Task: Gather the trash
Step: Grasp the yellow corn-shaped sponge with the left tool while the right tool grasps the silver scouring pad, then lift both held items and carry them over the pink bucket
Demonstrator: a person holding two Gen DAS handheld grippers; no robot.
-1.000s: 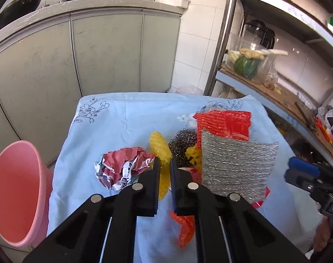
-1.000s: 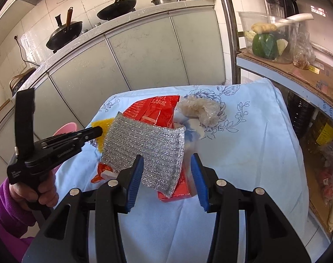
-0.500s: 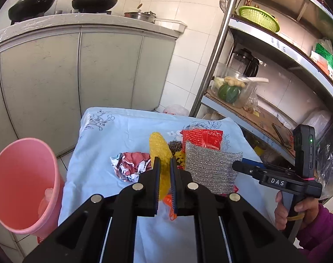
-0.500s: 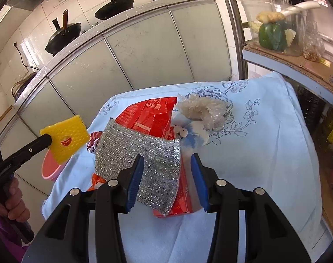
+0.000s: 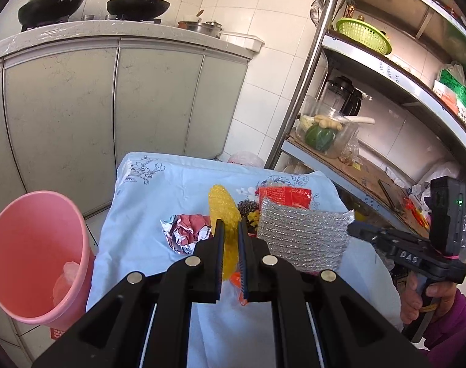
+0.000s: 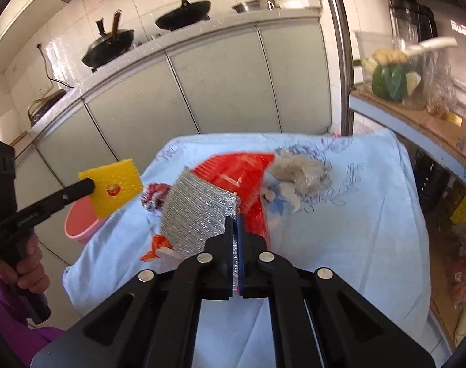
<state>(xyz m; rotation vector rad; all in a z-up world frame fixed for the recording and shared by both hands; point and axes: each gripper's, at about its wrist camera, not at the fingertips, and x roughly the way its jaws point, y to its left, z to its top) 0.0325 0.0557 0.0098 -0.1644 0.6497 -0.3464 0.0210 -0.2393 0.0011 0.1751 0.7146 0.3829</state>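
Note:
My left gripper is shut on a yellow dimpled pad and holds it in the air, left of the table in the right wrist view. My right gripper has its jaws closing tight on the near corner of a silver ribbed sheet, which is pinched between the pads and raised off the pile. The left wrist view shows the sheet hanging from that gripper. A pink bucket stands on the floor left of the table, with some clear scrap inside.
On the blue flowered cloth lie a crumpled red-and-silver wrapper, steel wool, a red packet, a clear plastic wad and an orange scrap. Grey cabinets stand behind, a metal shelf rack to the right.
My right gripper's jaws have shut on the silver sheet and lifted it a little. My left gripper has risen and drawn back from the pile with the yellow pad.

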